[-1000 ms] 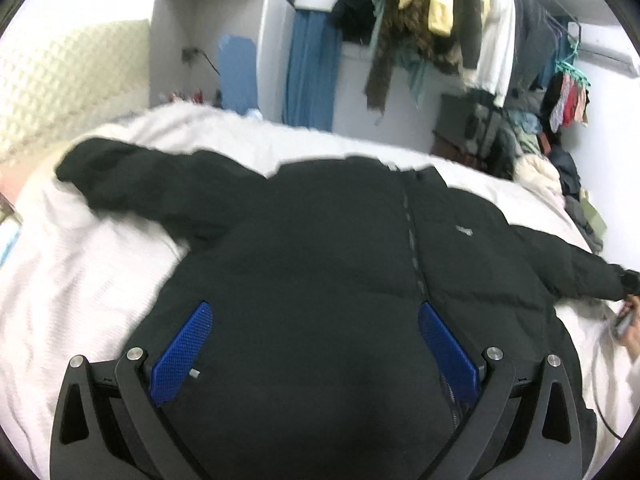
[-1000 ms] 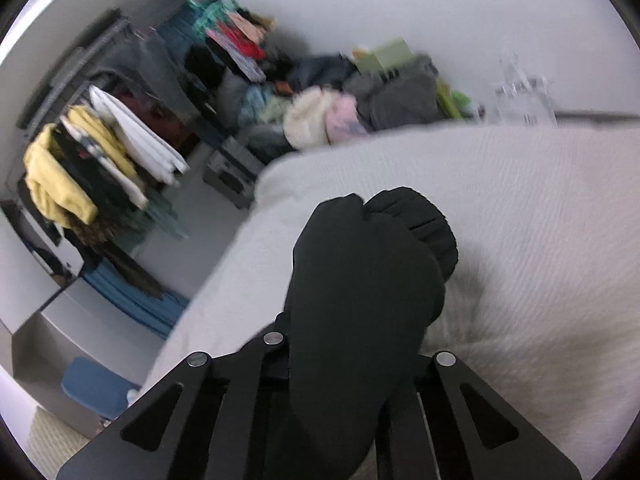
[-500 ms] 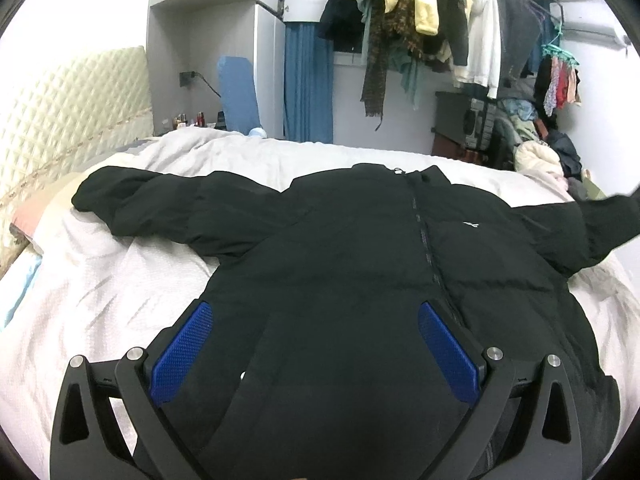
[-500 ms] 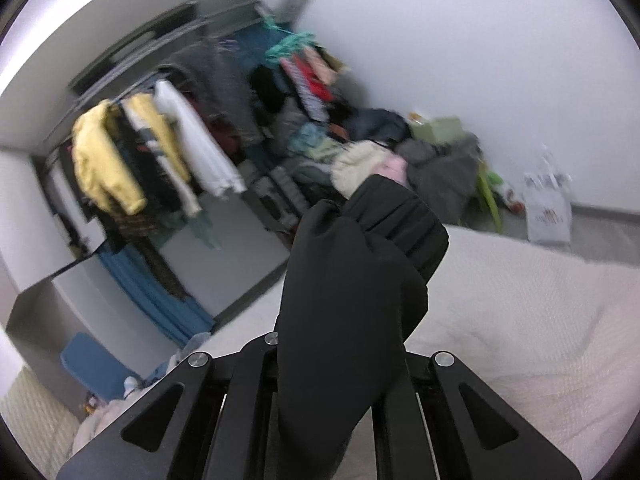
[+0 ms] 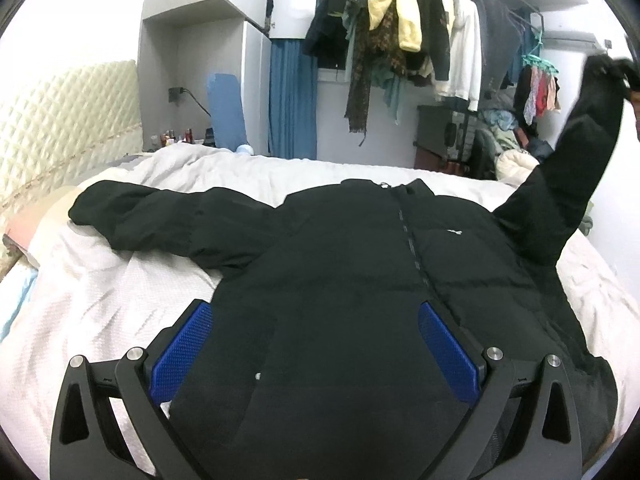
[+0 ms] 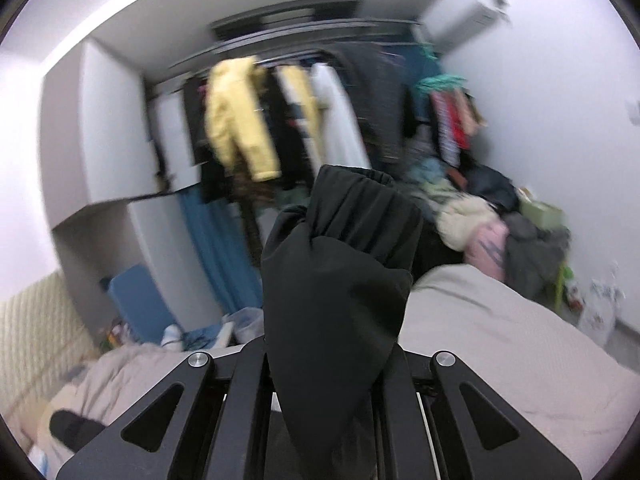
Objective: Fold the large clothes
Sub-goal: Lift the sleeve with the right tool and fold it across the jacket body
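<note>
While my right gripper (image 6: 332,360) clamps the sleeve cuff (image 6: 352,216) high for folding inward, my left gripper (image 5: 314,344) waits, fingers apart, above the black puffer jacket (image 5: 360,280) spread across the bed (image 5: 100,300).

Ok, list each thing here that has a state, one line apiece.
Black jacket: zipped, spread front-up on the bed.
Raised sleeve: lifted off the bed, cuff pinched.
Other sleeve: lying flat, stretched out.
Right gripper: shut on the cuff.
Left gripper: open above the hem.
</note>
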Action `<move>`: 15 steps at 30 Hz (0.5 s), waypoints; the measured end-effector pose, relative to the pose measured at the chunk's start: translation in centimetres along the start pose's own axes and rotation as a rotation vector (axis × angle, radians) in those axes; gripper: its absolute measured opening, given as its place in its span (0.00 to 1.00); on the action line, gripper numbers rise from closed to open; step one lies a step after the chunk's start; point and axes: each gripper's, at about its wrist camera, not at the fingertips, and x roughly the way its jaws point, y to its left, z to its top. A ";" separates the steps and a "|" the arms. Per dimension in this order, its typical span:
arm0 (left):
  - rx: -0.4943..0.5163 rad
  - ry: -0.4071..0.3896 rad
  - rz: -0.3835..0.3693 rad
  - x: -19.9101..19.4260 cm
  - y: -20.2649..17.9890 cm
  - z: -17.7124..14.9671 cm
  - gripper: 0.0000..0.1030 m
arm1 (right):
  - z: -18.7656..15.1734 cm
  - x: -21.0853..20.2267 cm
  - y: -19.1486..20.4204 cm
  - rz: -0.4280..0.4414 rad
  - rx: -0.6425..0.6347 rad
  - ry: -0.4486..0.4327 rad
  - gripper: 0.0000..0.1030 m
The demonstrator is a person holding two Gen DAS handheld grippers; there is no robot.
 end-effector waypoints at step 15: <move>-0.013 -0.034 0.063 -1.0 3.5 0.3 1.00 | -11.9 7.4 24.9 0.299 -0.237 0.180 0.07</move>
